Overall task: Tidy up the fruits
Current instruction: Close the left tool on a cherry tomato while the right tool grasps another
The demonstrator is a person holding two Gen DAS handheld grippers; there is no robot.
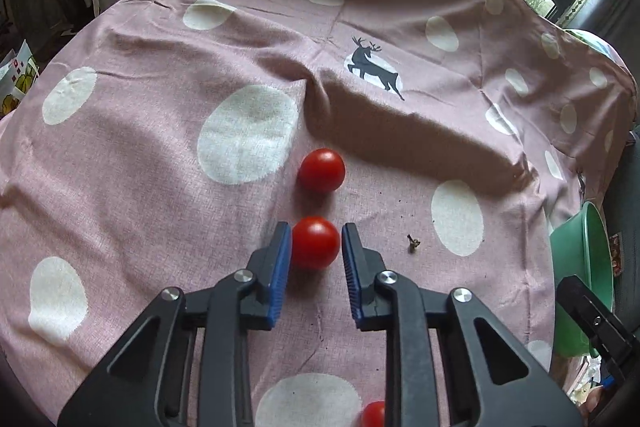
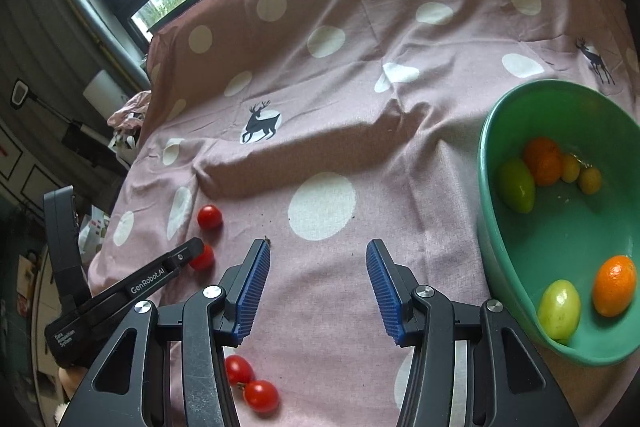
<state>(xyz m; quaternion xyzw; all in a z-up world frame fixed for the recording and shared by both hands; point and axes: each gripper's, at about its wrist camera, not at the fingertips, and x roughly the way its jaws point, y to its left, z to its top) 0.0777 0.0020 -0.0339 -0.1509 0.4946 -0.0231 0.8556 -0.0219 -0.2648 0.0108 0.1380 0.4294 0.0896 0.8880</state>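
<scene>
Surface: one, draped in a pink cloth [image 2: 360,99] with white dots and dark deer motifs, creased, a raised fold crossing its middle.

Directly on the cloth:
- Green bowl [image 2: 496,227], right side, holding orange and yellow-green fruits.
- Red cherry tomato [image 2: 209,217], left side, beyond the fold's near edge.
- Second red tomato [image 1: 315,242], just nearer than the first.
- Pair of red tomatoes [image 2: 251,383], nearest edge, touching each other.
- Small dry stem scrap [image 1: 413,242], right of the second tomato.
</scene>
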